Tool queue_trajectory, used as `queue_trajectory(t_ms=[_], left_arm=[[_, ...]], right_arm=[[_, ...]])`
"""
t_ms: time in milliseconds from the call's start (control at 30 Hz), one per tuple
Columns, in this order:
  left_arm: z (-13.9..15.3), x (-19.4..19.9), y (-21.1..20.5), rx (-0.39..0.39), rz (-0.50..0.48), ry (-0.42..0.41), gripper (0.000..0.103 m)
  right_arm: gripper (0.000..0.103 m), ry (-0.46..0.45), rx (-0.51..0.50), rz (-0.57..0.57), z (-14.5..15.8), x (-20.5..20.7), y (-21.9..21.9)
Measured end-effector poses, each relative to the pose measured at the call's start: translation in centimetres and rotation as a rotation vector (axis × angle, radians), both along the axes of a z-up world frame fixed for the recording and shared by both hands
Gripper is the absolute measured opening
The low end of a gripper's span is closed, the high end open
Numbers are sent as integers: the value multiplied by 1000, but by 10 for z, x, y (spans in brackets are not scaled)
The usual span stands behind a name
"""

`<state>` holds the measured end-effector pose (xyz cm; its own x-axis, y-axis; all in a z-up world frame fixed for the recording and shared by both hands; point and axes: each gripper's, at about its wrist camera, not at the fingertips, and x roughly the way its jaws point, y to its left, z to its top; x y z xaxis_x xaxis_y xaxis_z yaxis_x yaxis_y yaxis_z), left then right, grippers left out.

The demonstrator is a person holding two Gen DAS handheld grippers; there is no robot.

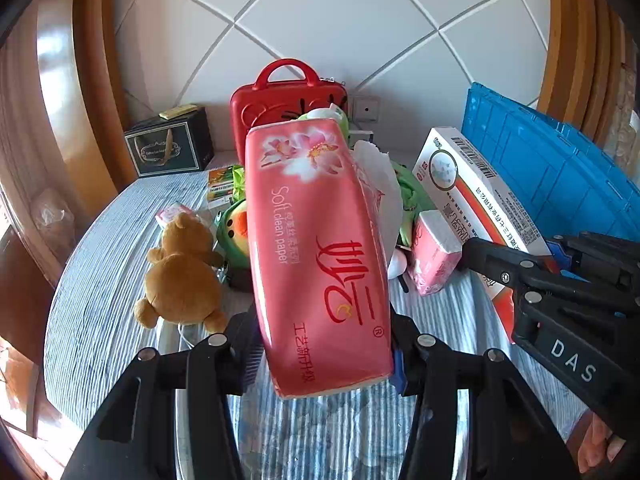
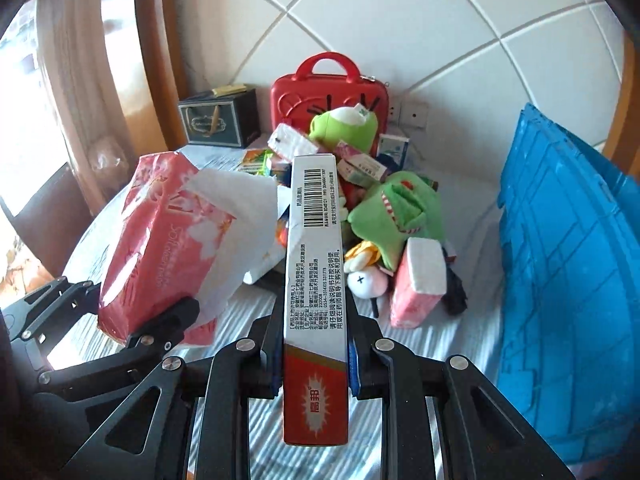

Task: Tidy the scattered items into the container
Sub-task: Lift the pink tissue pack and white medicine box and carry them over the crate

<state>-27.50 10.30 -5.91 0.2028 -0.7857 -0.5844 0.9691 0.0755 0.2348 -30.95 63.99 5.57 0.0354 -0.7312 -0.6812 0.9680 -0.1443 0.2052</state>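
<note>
between the left gripper [image 1: 324, 354] fingers a pink tissue pack [image 1: 316, 248] is pinched, above the bed [image 1: 100, 264]; the right gripper [image 2: 314, 356] clamps a box [image 2: 314, 280] edgewise, blue crate [image 2: 568, 280] just right.

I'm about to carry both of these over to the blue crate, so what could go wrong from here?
1. The pink tissue pack is soft and clamped only near its lower end by the left gripper; it could sag or slip out.
2. A loose white tissue sheet hangs from the pack and may drop or snag.
3. The medicine box is held near one end by the right gripper, close beside the pack; they could knock together before reaching the blue crate.
</note>
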Motion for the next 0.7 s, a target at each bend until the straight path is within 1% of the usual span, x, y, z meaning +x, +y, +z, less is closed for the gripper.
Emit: queue_trajectory(t_ms=[200,400,567,633,700], left_arm=[[20,-44,1,-61,-72,-10,49],[30,-101,-9,-110,-115,-25,49],[42,-171,-22,-182,-139,-31,49],[51,-205,-27,-218,-148,-27,49],[58,-242,-35,-228,-169,-22,49]], right_arm=[[23,31,-48,-88,28,-30,32],[23,49,-101,-156,47,-80,65],[23,62,-154,-175,57,-140,95],[23,74,-176,-181,64,-173,109],[23,93,-185,-191,70,-212,123]])
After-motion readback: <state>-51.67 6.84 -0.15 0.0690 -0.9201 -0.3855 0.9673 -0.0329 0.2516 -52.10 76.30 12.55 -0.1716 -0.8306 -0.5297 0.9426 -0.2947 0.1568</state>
